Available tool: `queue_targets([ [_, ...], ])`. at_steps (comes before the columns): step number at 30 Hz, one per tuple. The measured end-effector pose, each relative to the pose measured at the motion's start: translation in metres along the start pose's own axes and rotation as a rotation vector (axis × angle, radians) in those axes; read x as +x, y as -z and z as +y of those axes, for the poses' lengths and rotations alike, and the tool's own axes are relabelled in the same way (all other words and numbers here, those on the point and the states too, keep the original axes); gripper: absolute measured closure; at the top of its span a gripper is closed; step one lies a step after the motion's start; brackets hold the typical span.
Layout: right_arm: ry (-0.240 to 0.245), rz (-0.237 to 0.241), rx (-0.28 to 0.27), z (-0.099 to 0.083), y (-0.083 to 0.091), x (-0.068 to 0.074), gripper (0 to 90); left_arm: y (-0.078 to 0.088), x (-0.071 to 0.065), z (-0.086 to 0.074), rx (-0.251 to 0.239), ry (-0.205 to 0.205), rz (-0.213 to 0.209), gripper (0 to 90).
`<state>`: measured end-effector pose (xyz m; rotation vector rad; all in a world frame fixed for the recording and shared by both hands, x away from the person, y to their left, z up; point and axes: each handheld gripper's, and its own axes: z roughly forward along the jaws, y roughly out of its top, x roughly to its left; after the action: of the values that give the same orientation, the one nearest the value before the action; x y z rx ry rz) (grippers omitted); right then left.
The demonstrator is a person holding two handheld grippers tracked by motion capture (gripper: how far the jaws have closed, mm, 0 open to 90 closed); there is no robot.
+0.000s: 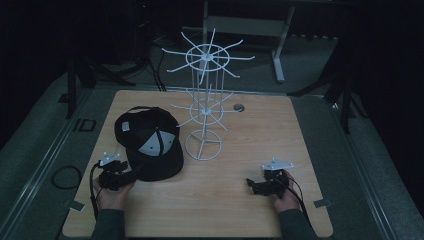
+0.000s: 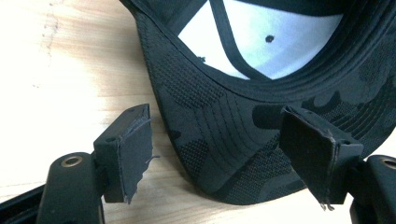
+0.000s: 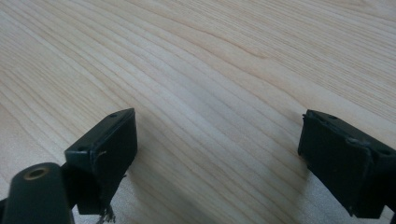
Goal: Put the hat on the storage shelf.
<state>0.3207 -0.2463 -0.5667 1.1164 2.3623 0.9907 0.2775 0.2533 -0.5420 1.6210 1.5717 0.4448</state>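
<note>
Left gripper jaws open around the black camouflage fabric cap's brim; a shallow bite could let it slip. Right gripper open.

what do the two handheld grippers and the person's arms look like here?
Both grippers are black: left gripper, right gripper. Each carries a pale grey three-cornered plate on top and trails a black cable. The fingers are blocky, faced with flat dark pads frayed at the edges; brass-coloured fasteners sit behind them. Dark grey-green sleeves cover the forearms.
</note>
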Motion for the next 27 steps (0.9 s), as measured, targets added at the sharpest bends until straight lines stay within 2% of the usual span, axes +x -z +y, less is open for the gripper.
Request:
queue_targets([
  [4,0.0,0.0,0.0,0.0,0.0,0.0,11.7,-0.002,0.002,0.0,0.009,0.003,-0.003,25.9],
  [6,0.0,0.0,0.0,0.0,0.0,0.0,11.7,-0.005,0.006,-0.001,0.024,0.017,-0.014,25.9],
  [9,0.0,0.0,0.0,0.0,0.0,0.0,11.7,-0.007,0.007,-0.001,0.03,0.012,-0.02,26.1],
  [10,0.0,0.0,0.0,0.0,0.0,0.0,11.7,-0.009,0.007,-0.002,0.04,0.009,-0.043,26.2],
  [12,0.0,0.0,0.0,0.0,0.0,0.0,11.7,-0.009,0.007,-0.002,0.04,0.009,-0.043,26.2],
  [13,0.0,0.0,0.0,0.0,0.0,0.0,11.7,-0.013,0.003,-0.003,0.065,-0.023,-0.053,26.9],
  [15,0.0,0.0,0.0,0.0,0.0,0.0,11.7,-0.016,-0.001,-0.003,0.073,-0.039,-0.051,28.3],
  [21,0.0,0.0,0.0,0.0,0.0,0.0,11.7,-0.013,-0.005,-0.003,0.053,-0.058,-0.056,33.8],
  [22,0.0,0.0,0.0,0.0,0.0,0.0,11.7,-0.013,-0.006,-0.004,0.051,-0.064,-0.067,35.6],
  [27,0.0,0.0,0.0,0.0,0.0,0.0,11.7,-0.022,-0.011,-0.006,0.103,-0.094,-0.103,36.9],
])
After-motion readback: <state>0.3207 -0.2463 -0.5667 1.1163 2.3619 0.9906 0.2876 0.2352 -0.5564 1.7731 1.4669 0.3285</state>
